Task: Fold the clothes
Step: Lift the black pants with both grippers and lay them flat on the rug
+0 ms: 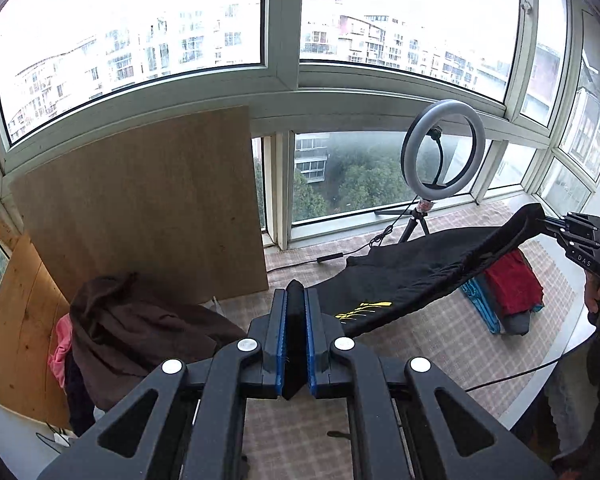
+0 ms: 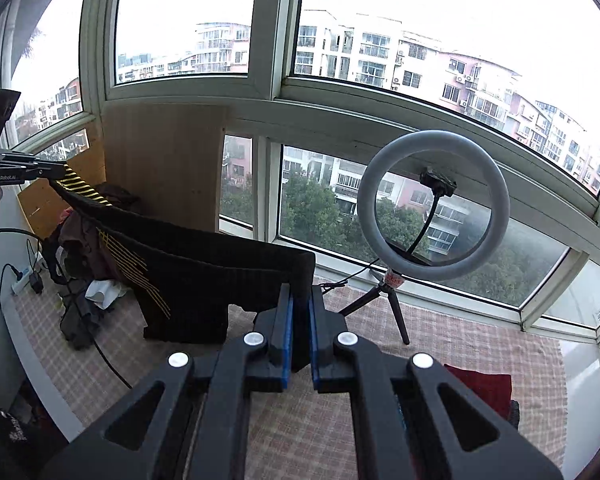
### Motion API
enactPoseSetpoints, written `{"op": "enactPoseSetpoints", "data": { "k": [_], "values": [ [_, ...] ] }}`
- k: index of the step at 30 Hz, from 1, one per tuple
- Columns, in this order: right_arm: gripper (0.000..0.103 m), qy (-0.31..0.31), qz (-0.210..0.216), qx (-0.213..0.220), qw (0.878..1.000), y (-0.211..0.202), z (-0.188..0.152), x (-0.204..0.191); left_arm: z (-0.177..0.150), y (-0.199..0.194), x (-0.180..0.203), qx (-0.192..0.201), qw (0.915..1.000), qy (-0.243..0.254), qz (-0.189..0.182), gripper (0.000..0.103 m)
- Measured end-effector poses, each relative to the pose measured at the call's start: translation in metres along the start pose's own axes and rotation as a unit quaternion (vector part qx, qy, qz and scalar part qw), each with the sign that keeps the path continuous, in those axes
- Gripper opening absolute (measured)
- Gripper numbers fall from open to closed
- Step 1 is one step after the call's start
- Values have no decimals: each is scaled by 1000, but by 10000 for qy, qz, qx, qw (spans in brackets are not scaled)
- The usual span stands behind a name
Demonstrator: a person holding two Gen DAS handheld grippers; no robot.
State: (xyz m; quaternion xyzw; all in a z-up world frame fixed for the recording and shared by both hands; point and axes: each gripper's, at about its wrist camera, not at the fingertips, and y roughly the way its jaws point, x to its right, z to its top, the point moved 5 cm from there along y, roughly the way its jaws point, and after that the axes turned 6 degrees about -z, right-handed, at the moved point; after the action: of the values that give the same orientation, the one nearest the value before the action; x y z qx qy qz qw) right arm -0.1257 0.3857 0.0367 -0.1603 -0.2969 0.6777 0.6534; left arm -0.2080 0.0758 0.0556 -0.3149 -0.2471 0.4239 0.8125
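grippers: 2 (image 1: 296, 336) (image 2: 300, 340) | black garment held: 1 (image 1: 420, 268) | ring light: 1 (image 1: 443, 144) | clothes piles: 2 (image 1: 132, 328) (image 1: 508, 296) | boards: 2 (image 1: 140, 208) (image 1: 16, 332)

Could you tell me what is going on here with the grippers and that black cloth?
A person is folding clothes with a handheld gripper in each hand. The left gripper and right gripper are each shut on an end of a black garment with yellow stripes, holding it stretched in the air above the checked table. A brown heap of unfolded clothes lies at the left, and a folded stack topped with red sits at the right. A ring light stands by the window.
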Motion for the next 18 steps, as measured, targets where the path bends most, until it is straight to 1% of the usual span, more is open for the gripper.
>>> {"op": "enactPoseSetpoints", "data": {
  "k": [1,3,5,7,9,11,12,14,16,18],
  "values": [
    [6,5,90,-139,9999,-1,-24,-7,-22,3,3,-138,9998,-65,-93,7],
    [6,141,178,-474,9986,-4,-72,-20,-65,7,4,-435,9975,-404,-375,7],
    [6,310,352,-653,9968,-16,-113,-34,-100,9,8,-659,9948,-601,-491,7],
    [6,392,506,-817,9946,-27,-140,-42,-123,16,12,-909,9921,-625,-602,7],
    [6,472,585,-985,9923,-32,-159,-45,-135,28,12,-1166,9884,-711,-660,7],
    [6,581,561,-1157,9900,-16,-162,-38,-135,50,9,-1383,9854,-729,-668,7],
    [6,630,551,-1236,9888,-5,-162,-34,-131,63,7,-1464,9850,-680,-613,7],
    [6,541,418,-1361,9883,28,-150,-26,-111,93,1,-1575,9842,-642,-500,7],
    [6,443,281,-1483,9875,61,-138,-18,-77,116,-10,-1563,9850,-643,-337,7],
    [6,319,61,-1385,9898,86,-102,-7,-28,123,-19,-1381,9880,-659,-219,7]
  ]
}}
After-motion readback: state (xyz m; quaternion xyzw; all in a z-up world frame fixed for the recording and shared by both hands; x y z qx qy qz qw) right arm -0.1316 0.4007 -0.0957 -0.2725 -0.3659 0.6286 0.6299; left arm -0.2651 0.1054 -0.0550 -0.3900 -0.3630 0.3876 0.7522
